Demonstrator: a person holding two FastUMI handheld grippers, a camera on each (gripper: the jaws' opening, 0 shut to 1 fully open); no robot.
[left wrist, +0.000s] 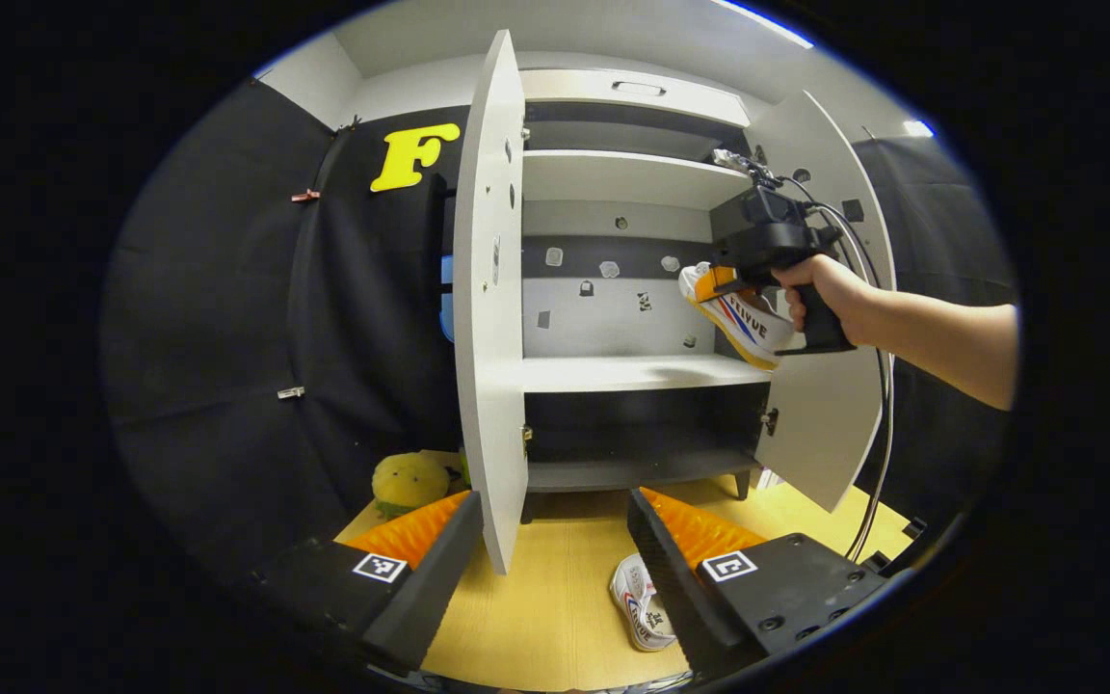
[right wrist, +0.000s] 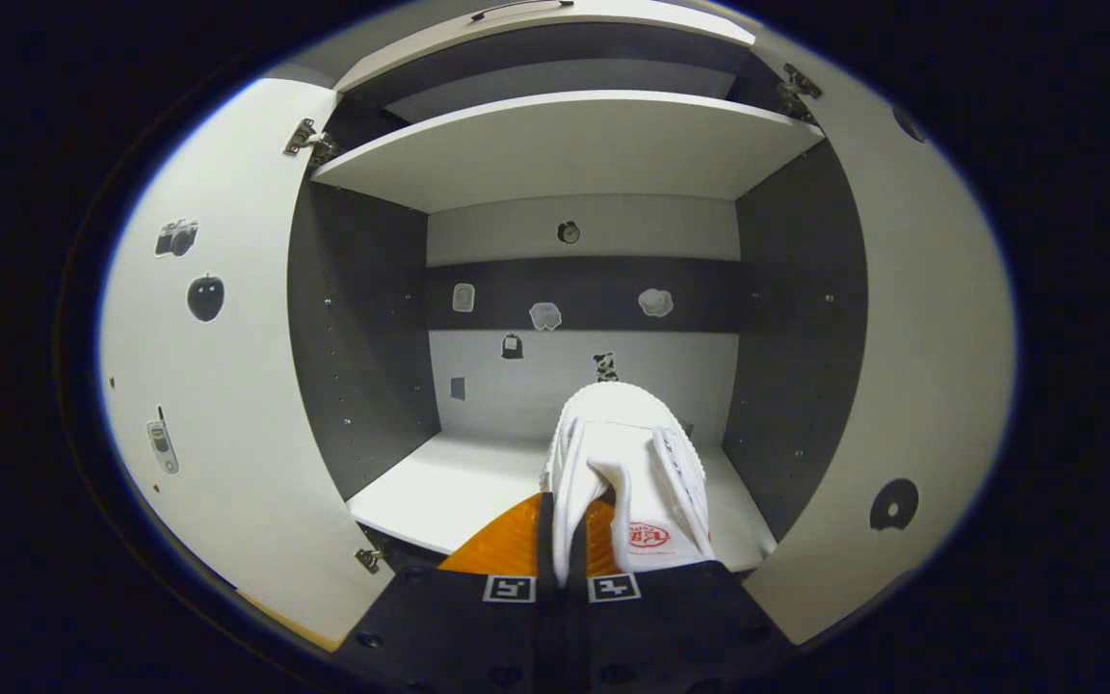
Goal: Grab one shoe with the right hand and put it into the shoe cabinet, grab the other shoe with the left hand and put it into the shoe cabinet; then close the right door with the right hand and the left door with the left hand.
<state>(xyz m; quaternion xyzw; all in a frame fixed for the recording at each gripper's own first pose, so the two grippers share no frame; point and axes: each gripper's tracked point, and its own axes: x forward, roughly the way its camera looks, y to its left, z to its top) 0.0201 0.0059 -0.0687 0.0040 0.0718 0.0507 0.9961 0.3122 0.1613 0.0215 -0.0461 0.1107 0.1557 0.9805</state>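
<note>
The held shoe [right wrist: 627,472] is white and is pinched at its heel edge between both fingers of the right tongs [right wrist: 565,549], which are pressed together on a fold of it. In the right gripper view its toe points forward into the cabinet [right wrist: 574,145], above the front right part of the middle shelf [right wrist: 439,492]; I cannot tell if it touches the shelf. In the left gripper view the same shoe [left wrist: 738,318] hangs tilted, the sole turned down and to the right, just above the right end of that shelf [left wrist: 613,371], with the right tongs [left wrist: 721,281] at its upper end and a hand [left wrist: 820,294] gripping the handle behind them.

The second shoe [left wrist: 642,602] lies on the yellow floor [left wrist: 555,588] in front of the cabinet, sole down. It is just beside the inner side of the right finger of the left tongs [left wrist: 555,540] and is partly hidden by this finger. The left tongs are spread wide and hold nothing; they are above the floor and apart from this shoe.

Both doors are open. The left door [left wrist: 489,289] stands edge-on between the two fingers of the left tongs, and the right door [left wrist: 825,424] is behind the hand. A yellow plush toy [left wrist: 409,482] sits on the floor to the left of the left door.
</note>
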